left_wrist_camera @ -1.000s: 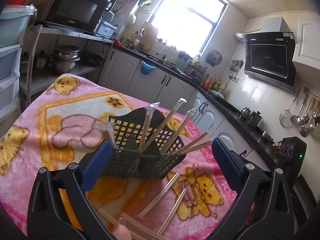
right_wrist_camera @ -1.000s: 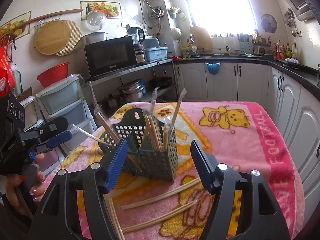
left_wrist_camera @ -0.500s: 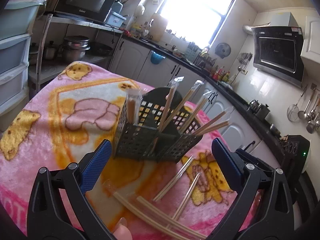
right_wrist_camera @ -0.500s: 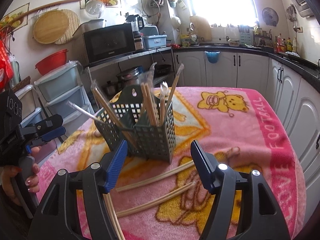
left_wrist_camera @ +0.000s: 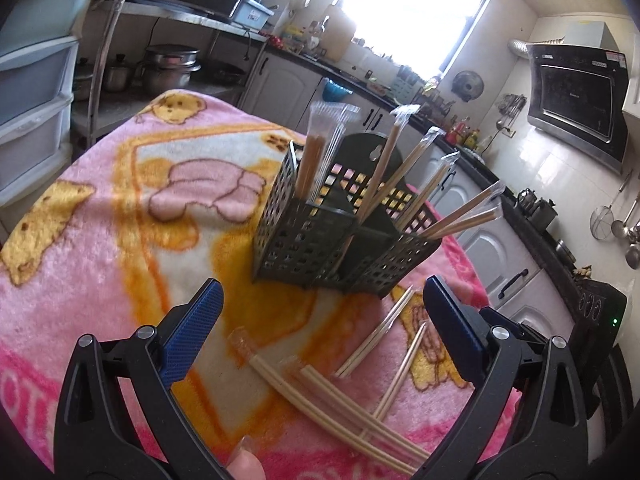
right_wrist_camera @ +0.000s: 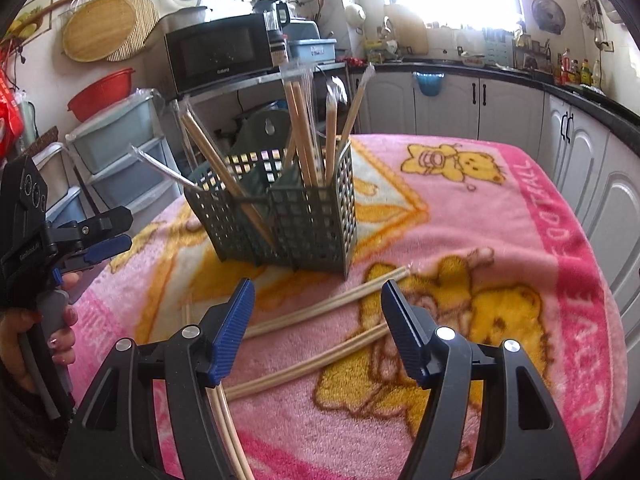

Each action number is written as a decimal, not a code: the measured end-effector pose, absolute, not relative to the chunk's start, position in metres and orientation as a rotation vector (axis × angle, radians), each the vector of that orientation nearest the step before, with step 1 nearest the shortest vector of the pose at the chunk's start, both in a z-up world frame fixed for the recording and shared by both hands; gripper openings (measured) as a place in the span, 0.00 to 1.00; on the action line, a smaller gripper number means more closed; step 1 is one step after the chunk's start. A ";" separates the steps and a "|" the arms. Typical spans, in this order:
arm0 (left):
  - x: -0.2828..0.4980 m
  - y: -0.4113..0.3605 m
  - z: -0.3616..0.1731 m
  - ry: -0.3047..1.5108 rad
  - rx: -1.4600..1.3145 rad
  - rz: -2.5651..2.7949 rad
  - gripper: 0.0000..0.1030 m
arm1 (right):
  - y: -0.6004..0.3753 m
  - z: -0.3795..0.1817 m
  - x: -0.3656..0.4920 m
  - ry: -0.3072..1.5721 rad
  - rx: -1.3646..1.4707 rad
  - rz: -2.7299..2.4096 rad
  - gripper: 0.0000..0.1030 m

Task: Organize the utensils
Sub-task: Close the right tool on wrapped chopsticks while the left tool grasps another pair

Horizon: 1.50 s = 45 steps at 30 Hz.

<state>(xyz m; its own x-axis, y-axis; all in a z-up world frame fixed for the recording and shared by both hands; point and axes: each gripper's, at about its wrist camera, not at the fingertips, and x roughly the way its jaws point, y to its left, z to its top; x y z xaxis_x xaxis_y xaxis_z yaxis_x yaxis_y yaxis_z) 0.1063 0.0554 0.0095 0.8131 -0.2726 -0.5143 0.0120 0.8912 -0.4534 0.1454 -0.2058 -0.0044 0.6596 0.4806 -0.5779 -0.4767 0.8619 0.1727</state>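
Bare blanket (right_wrist_camera: pixel 500 232) right of caddy (right_wrist_camera: pixel 280 216), loose chopsticks (right_wrist_camera: pixel 320 312) cluttering front

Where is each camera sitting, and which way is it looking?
Left wrist view: sits on the left hand-held gripper, looking forward and down at the green basket and loose chopsticks; a fingertip shows.
Right wrist view: sits on the right hand-held gripper, facing the basket from another side; the person's left hand holding the other gripper shows.
Both share the basket, the chopsticks, the pink blanket and the microwave.
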 end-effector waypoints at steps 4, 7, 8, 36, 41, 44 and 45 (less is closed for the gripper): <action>0.108 0.055 0.000 0.636 -0.448 -0.150 0.90 | -0.202 -0.012 0.148 0.680 0.001 0.539 0.61; 0.108 0.055 -0.008 0.661 -0.448 -0.147 0.90 | -0.202 -0.018 0.151 0.699 0.002 0.538 0.61; 0.108 0.055 -0.010 0.669 -0.447 -0.147 0.90 | -0.201 -0.019 0.152 0.703 0.002 0.536 0.61; 0.144 0.080 -0.079 0.840 -0.674 -0.144 0.43 | -0.211 -0.047 0.180 0.800 0.050 0.482 0.61; 0.149 0.081 -0.082 0.840 -0.631 -0.116 0.26 | -0.219 -0.057 0.197 0.864 0.126 0.461 0.61; 0.150 0.083 -0.084 0.844 -0.619 -0.107 0.20 | -0.224 -0.065 0.210 0.907 0.178 0.452 0.61; 0.150 0.084 -0.085 0.844 -0.616 -0.103 0.17 | -0.224 -0.068 0.213 0.918 0.187 0.447 0.59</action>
<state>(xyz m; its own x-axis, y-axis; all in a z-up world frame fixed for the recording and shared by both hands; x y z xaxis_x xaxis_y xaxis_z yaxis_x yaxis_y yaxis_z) 0.1501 0.0840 -0.0845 0.6704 -0.3224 -0.6683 -0.1515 0.8222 -0.5486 0.2127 -0.2245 -0.0676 0.5236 0.4493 -0.7238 -0.2924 0.8928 0.3427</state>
